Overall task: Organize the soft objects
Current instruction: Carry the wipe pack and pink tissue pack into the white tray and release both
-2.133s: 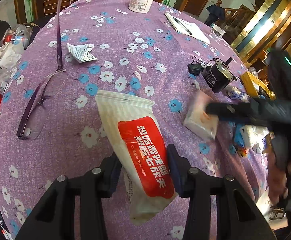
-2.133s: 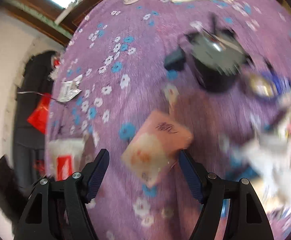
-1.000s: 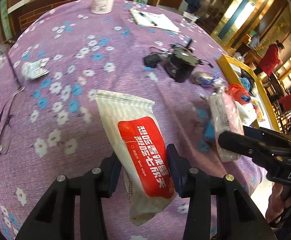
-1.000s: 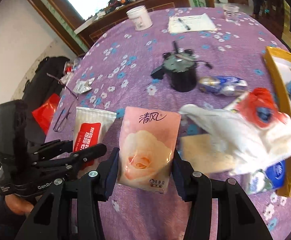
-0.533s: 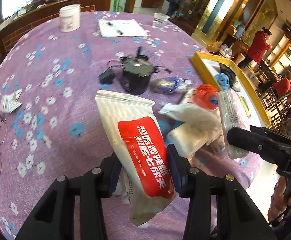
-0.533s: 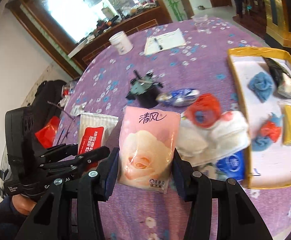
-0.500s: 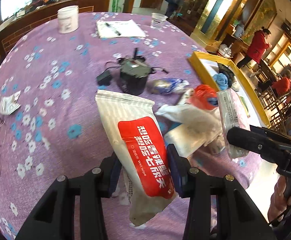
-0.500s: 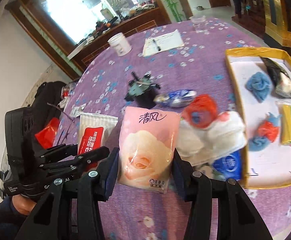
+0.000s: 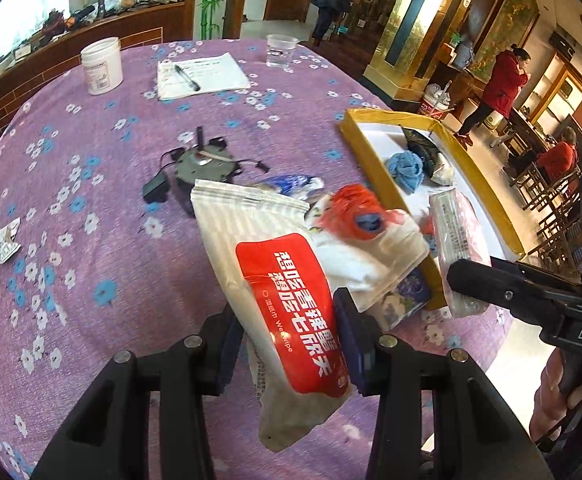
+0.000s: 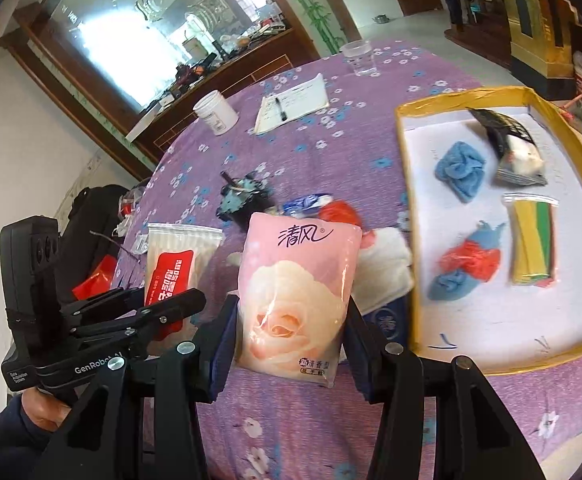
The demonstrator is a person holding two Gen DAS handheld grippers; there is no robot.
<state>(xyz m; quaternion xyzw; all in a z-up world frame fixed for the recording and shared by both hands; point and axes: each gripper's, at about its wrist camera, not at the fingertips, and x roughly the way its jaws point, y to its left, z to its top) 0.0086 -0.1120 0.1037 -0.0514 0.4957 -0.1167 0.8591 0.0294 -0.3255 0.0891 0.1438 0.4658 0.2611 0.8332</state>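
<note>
Mid-task: both packs lifted above table, yellow-rimmed white tray (image 10: 407, 216) at right part-filled.
Left gripper (image 9: 287, 344) clamps red-label white wet-wipe pack (image 9: 275, 280); right gripper (image 10: 289, 344) clamps pink rose tissue pack (image 10: 295, 300); white cloth pile (image 10: 383, 272) still outside tray.

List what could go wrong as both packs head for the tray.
1. The wet-wipe pack is pinched near its lower end by the left gripper, so its long upper part may flop or slip.
2. The two grippers are close together; the tissue pack in the right gripper could bump the left one.
3. The white towel pile lies against the tray rim and may get dragged along.
</note>
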